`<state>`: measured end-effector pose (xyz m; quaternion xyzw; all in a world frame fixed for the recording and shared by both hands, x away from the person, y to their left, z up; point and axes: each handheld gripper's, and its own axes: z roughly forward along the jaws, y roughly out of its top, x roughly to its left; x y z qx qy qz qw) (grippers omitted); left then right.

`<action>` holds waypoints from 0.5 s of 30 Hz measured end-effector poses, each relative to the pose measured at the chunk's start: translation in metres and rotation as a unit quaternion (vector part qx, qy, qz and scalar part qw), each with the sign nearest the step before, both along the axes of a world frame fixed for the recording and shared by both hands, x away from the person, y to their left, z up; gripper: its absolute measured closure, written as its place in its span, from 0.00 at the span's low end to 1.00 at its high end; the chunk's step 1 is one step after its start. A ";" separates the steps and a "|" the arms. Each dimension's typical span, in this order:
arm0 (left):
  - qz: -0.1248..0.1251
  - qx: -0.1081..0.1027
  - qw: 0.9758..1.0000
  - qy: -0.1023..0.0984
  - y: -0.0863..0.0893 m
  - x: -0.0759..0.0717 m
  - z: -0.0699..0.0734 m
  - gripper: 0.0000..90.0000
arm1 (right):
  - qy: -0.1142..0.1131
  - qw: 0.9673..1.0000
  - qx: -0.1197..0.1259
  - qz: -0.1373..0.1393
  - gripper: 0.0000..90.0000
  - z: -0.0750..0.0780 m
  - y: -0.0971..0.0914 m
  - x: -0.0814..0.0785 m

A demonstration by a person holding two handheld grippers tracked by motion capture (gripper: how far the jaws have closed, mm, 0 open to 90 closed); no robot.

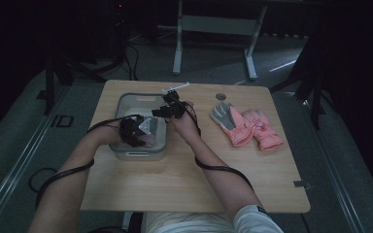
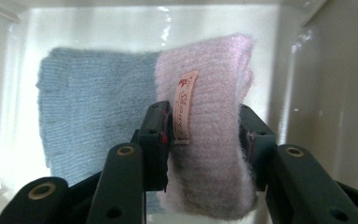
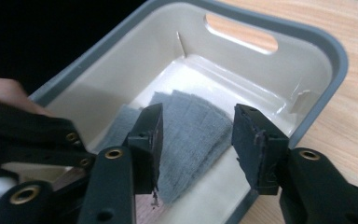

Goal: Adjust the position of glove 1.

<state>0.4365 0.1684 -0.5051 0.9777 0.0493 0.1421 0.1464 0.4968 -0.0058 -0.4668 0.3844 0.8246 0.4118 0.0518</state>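
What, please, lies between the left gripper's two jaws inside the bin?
In the left gripper view, the pink cuff of a knitted glove whose grey-blue part lies on the bin floor; the pads press it.

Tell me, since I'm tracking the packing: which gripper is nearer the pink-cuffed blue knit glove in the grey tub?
Left. The left gripper has its fingers around the pink-cuffed blue knit glove; the right gripper hangs open above the glove's blue end.

Left gripper (image 2: 204,135): black jaws, brass-ringed screw holes, grey three-cornered plate | Right gripper (image 3: 196,140): black, worn pads, brass-ringed holes | Cables: black, trailing along both forearms | Sleeve (image 1: 252,218): white, short
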 end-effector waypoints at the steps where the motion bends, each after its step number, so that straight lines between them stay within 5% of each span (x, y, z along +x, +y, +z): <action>1: 0.009 0.001 1.000 0.002 -0.001 0.000 0.000 0.62 | -0.002 1.000 0.005 0.005 0.55 0.002 -0.002 -0.002; 6: 0.052 -0.010 0.999 0.003 0.002 0.001 0.011 0.45 | -0.007 1.000 0.016 0.014 0.47 0.009 -0.014 -0.007; 15: 0.090 -0.044 0.995 -0.011 0.004 -0.014 0.037 0.36 | -0.008 0.999 0.029 0.044 0.32 0.016 -0.041 -0.021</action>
